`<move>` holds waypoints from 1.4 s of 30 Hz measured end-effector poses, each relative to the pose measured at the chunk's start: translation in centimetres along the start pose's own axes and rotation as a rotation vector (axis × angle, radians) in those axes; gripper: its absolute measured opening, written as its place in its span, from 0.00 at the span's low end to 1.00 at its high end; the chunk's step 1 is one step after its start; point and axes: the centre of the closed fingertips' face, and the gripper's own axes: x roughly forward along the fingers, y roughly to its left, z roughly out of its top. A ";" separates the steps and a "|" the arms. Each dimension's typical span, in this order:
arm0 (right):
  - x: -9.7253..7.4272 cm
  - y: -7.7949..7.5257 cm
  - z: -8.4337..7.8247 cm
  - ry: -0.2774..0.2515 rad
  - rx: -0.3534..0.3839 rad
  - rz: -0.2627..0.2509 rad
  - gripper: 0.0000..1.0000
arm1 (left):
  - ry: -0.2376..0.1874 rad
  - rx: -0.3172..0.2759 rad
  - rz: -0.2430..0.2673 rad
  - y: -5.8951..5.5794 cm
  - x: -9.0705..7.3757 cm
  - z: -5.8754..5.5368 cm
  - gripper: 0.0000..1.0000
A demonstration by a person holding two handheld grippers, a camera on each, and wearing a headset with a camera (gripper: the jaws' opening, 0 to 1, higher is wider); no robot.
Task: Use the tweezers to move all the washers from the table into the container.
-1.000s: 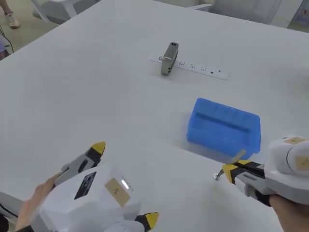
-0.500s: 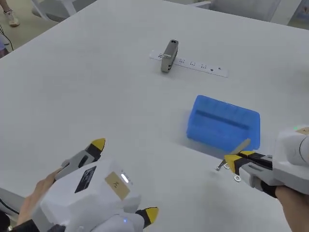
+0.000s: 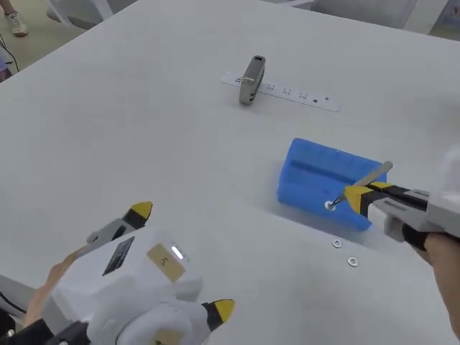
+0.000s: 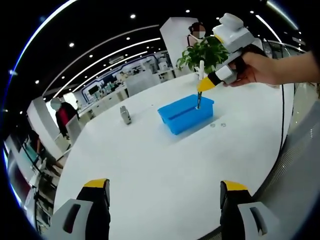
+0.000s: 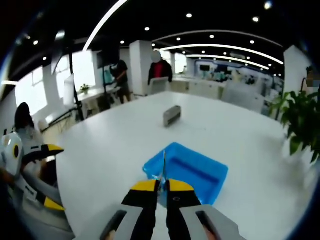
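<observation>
My right gripper [image 3: 357, 195] is shut on thin metal tweezers [image 3: 363, 181], and their tip holds a small shiny washer [image 3: 329, 205] over the near edge of the blue container [image 3: 316, 169]. Two more washers [image 3: 337, 244] [image 3: 351, 261] lie on the white table just in front of the container. In the right gripper view the tweezers [image 5: 163, 165] point down from the shut gripper [image 5: 161, 187] into the container [image 5: 197, 176]. My left gripper [image 3: 180, 260] hovers open at the near left, holding nothing; its own view shows the gripper [image 4: 164, 186] wide open, facing the container [image 4: 187, 114].
A white power strip [image 3: 287, 95] with a grey adapter [image 3: 251, 80] on it lies at the far middle of the table [image 3: 129, 129]. A potted plant [image 4: 207, 52] stands past the table's far end. People stand in the background room.
My right gripper has lifted the tweezers from the table beside the washers and carried them up and back over the container. The left gripper has barely moved.
</observation>
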 end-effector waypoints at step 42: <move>7.2 -3.3 -3.9 0.124 -0.045 -0.070 0.04 | 0.000 -0.014 0.006 0.2 0.0 0.0 0.91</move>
